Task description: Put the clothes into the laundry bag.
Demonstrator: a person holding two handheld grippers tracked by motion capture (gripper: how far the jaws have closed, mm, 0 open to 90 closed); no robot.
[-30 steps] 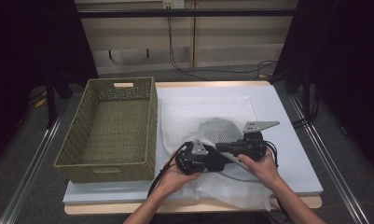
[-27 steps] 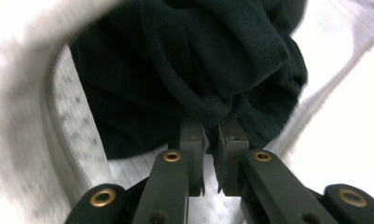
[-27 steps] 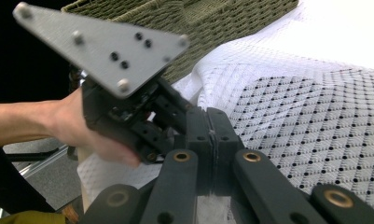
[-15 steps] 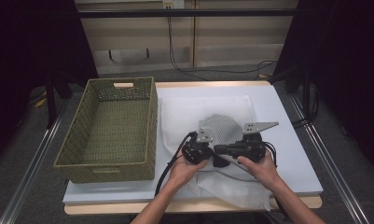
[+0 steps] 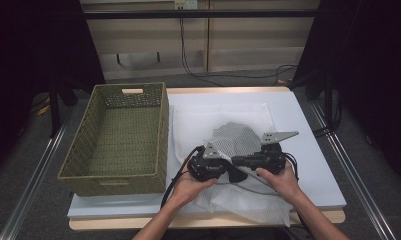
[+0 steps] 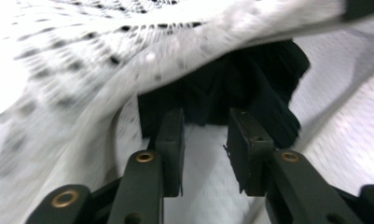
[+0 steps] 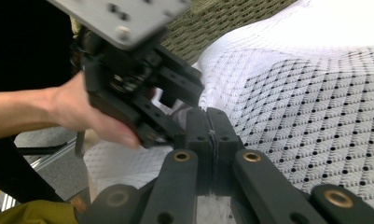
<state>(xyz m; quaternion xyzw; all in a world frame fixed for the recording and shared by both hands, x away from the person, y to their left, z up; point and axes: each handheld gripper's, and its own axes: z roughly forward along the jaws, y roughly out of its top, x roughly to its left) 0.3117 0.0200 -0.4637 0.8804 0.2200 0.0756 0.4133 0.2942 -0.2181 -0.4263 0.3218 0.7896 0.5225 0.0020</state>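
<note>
Starting at the left of the high view, a woven olive basket sat on the white worktop, its long side running just beside a white perforated mesh cloth that lay spread and partly bunched over the middle of the worktop, with its near edge hanging toward the front. Next came the person's left hand, carrying the left tongs low over the near part of the cloth. In the left gripper view those tongs stood apart, having just been opening; pale cloth showed in the gap, the pads were not pressing on it, and a raised fold of the cloth arched over a dark, blurred shape ahead that could not be identified. To the right, the right hand carried the right tongs, which pointed leftward to meet the left tongs over the cloth. In the right gripper view the right tongs were pressed together, a thin seam of material visible between the pads, though whether that was an edge of the cloth could not be told for sure; the bulk of the cloth swelled up just to their right, and the left tongs sat close on their left with the basket weave behind.
</note>
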